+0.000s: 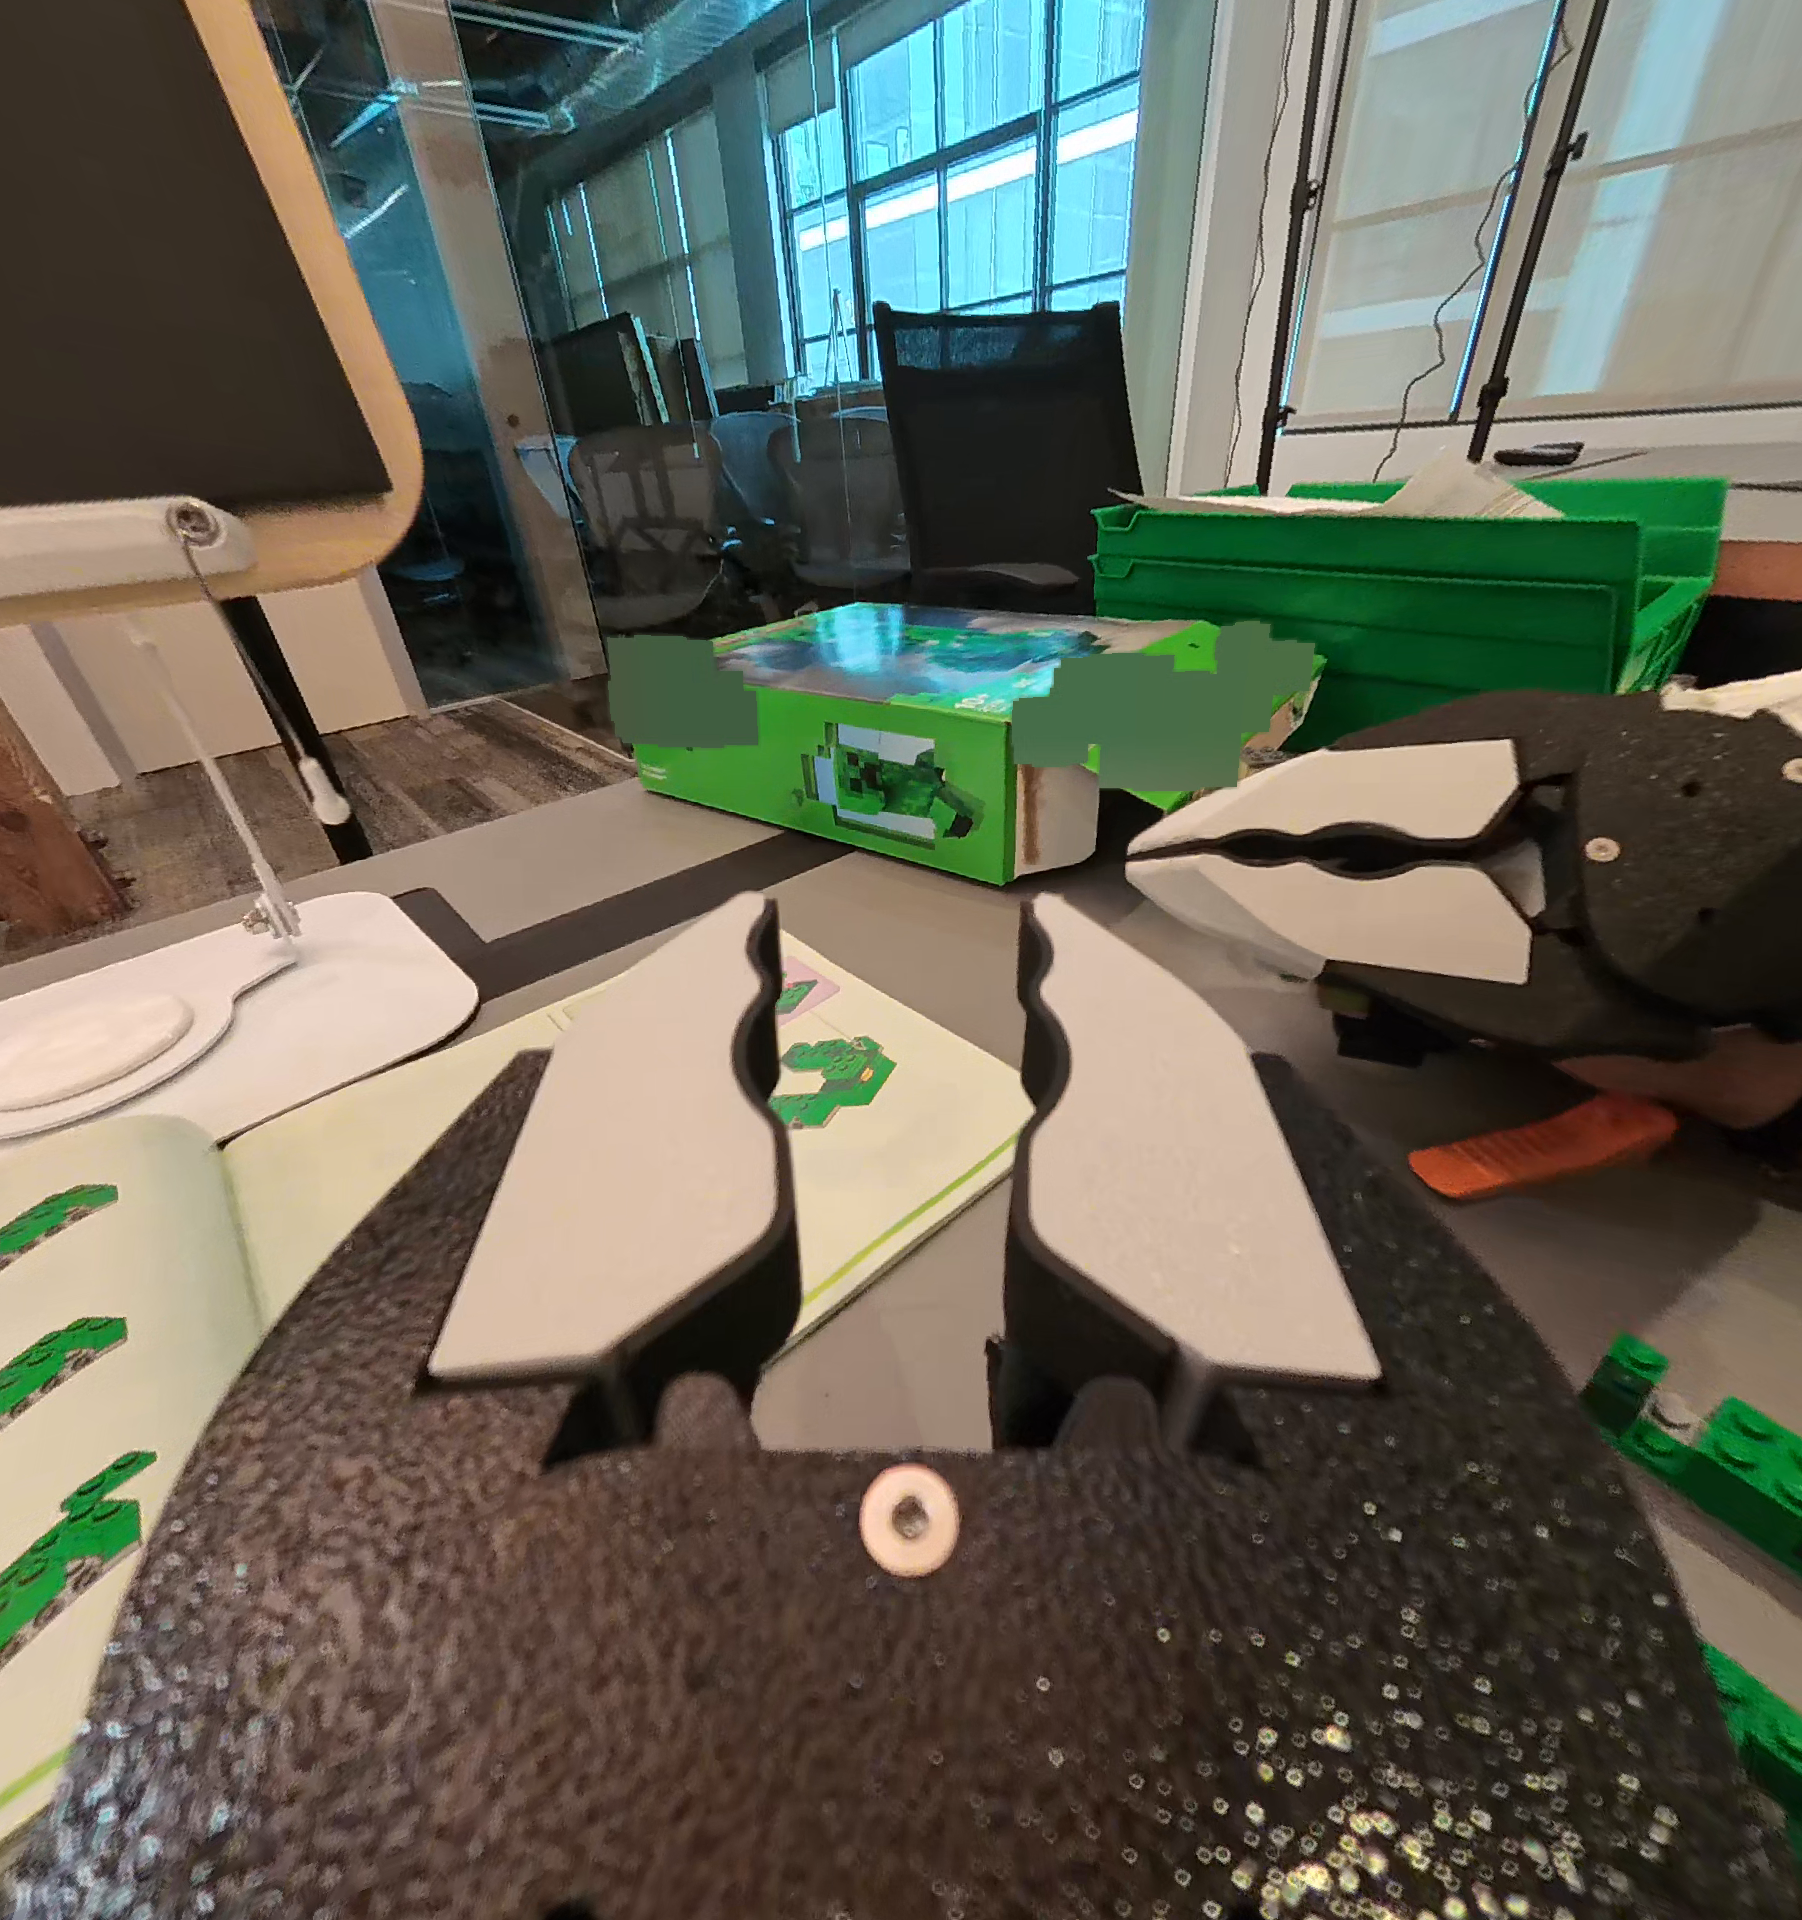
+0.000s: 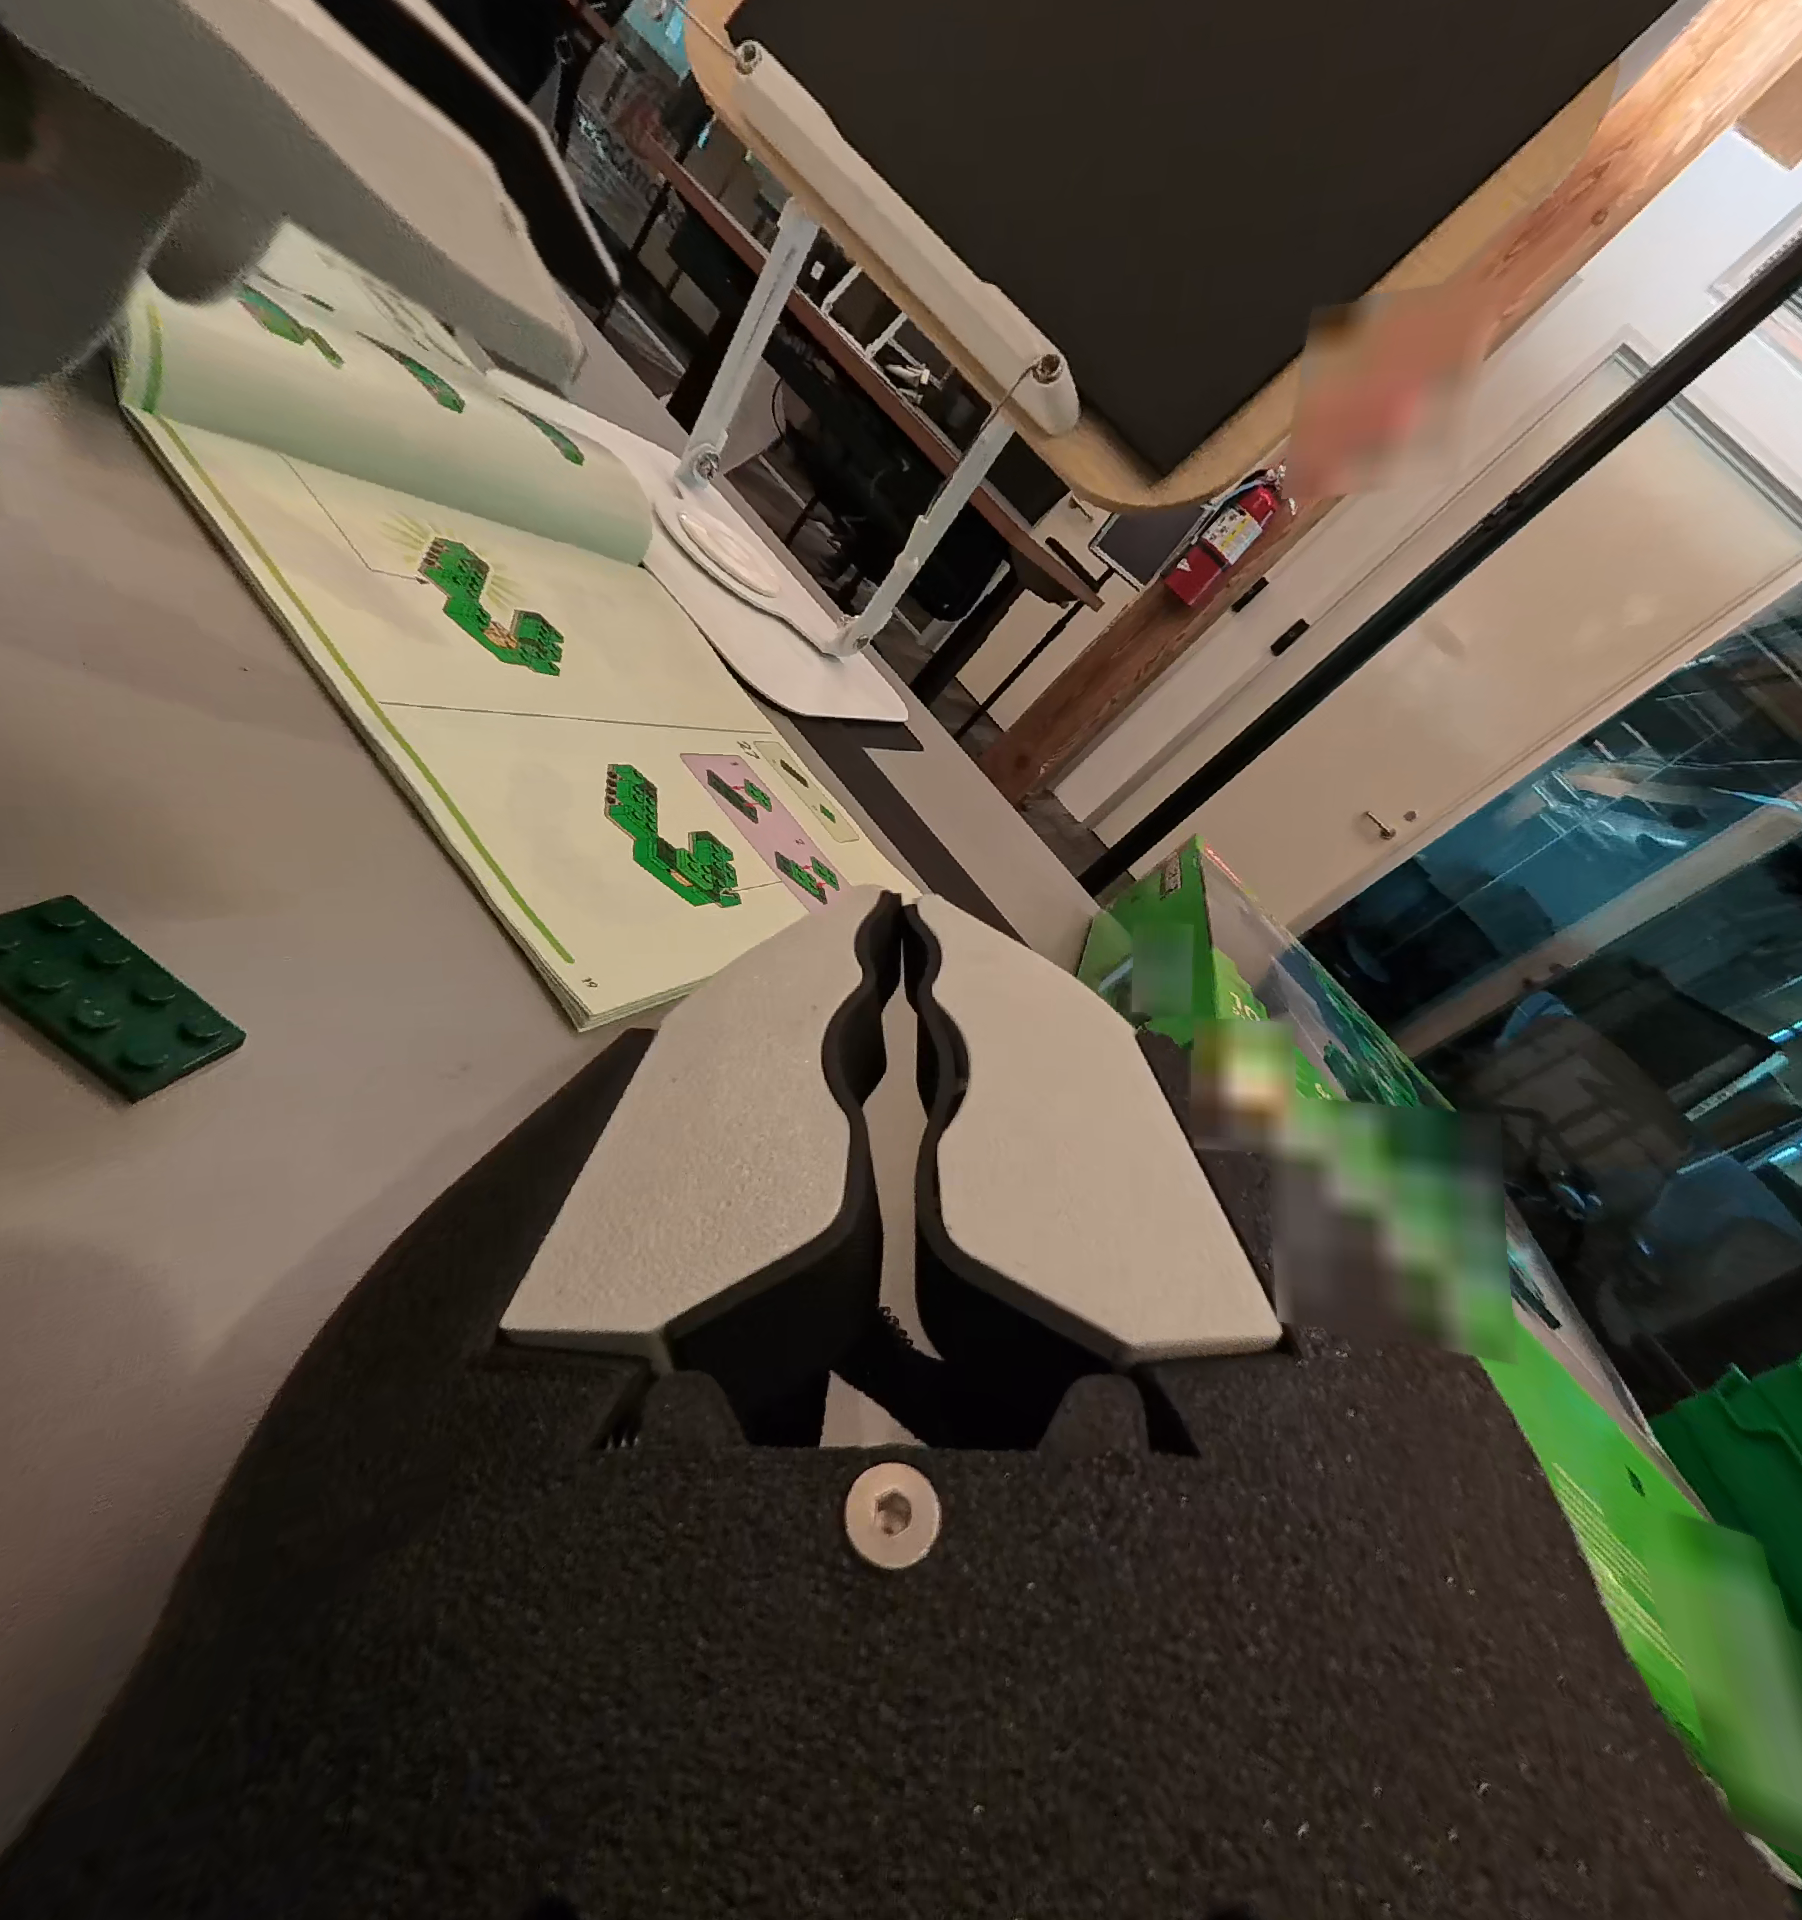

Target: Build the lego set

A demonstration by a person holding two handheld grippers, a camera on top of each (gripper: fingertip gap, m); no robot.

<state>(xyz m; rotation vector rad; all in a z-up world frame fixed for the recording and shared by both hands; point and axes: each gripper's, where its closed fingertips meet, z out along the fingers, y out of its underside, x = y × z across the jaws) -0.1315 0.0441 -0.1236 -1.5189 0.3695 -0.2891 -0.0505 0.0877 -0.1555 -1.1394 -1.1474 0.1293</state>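
Right now, through the left wrist view, my left gripper [image 1: 897,925] has its jaws apart and empty, hovering over the open instruction booklet [image 1: 907,1122], while green lego bricks [image 1: 1738,1465] lie at the lower right on the grey table [image 1: 1624,1278]. My right gripper [image 1: 1146,868] comes in from the right, jaws nearly together with nothing visible between them; an orange brick separator [image 1: 1546,1143] lies beneath it and the green set box [image 1: 918,769] sits beyond. Through the right wrist view, my right gripper [image 2: 899,920] shows only a thin slit, holding nothing, and a dark green plate [image 2: 92,997] lies loose left of the booklet [image 2: 523,727]. I judge I'm between steps, consulting the page; next I'd open and reach for a piece. Bare table lies around the plate; the box crowds the right.
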